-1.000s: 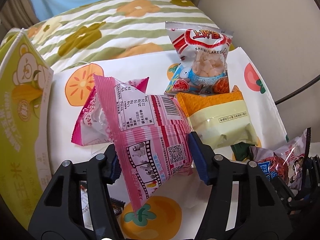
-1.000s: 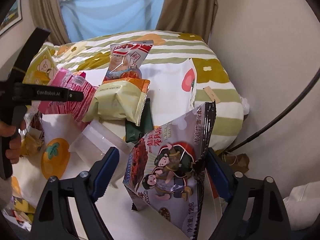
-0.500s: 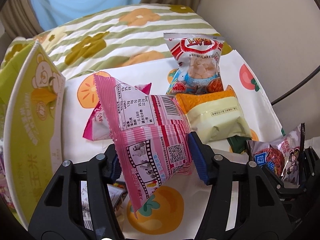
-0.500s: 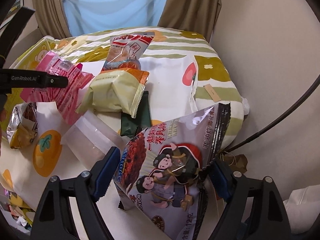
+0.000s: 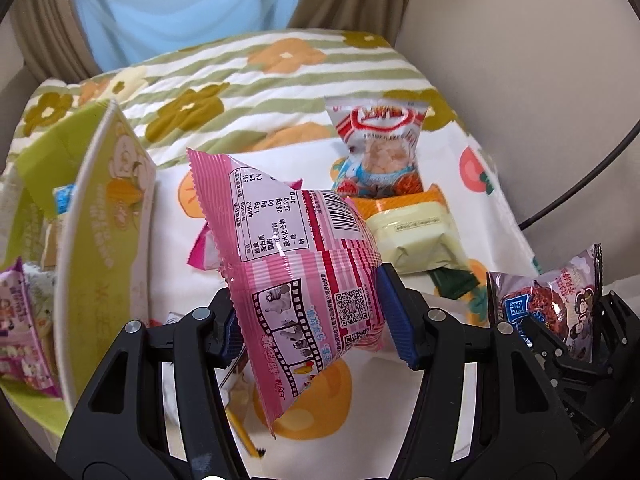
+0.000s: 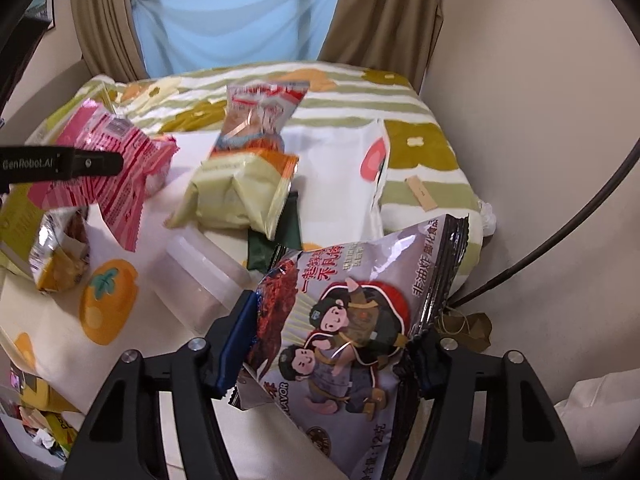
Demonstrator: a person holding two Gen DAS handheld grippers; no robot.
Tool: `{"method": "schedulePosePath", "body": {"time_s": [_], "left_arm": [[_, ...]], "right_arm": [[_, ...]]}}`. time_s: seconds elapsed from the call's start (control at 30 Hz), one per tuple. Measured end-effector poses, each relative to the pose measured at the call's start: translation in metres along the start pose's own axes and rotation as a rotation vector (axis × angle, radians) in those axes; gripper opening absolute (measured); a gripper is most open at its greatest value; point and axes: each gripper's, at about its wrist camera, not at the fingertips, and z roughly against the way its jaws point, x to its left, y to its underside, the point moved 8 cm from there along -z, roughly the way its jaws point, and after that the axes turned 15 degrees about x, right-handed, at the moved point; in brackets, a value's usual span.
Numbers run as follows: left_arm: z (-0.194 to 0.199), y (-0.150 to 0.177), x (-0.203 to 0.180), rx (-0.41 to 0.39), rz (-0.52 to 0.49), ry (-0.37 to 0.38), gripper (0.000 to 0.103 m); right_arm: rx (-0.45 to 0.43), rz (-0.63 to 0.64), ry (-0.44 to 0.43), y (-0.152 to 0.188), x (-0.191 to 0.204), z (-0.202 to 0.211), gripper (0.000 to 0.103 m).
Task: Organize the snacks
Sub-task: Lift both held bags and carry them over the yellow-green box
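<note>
My left gripper is shut on a pink snack bag and holds it above the white cloth with orange fruit prints. The bag also shows in the right wrist view. My right gripper is shut on a grey-purple cartoon snack bag, which shows at the right of the left wrist view. A shrimp flakes bag, a pale yellow packet and a dark green packet lie on the cloth ahead. A second pink bag lies behind the held one.
A green and white carton stands open at the left with packets inside. A clear plastic tub lies on the cloth near a silver-yellow bag. A wall and a black cable are at the right. A striped floral blanket lies behind.
Both grippers have lifted and pulled back with their bags. The carton at the left has come closer in the left wrist view.
</note>
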Motion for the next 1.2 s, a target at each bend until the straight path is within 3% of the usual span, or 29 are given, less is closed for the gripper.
{"method": "schedulePosePath", "body": {"time_s": [0.2,0.53,0.87,1.2], "left_arm": [[0.046,0.007,0.012,-0.051,0.058,-0.002,0.056],[0.132,0.013,0.077,-0.163,0.182,-0.027,0.056],[0.185,0.001,0.205,-0.223,0.245,-0.082,0.056],[0.168,-0.032,0.337,-0.16,0.249,-0.097,0.056]], "right_arm": [[-0.055,0.033,-0.029,-0.016,0.009,0.042,0.061],[-0.125,0.185,-0.208,-0.071,0.082,0.113,0.061],[-0.164,0.247,-0.366,-0.143,0.195,0.144,0.061],[-0.117,0.261,-0.412,-0.207,0.314,0.12,0.061]]}}
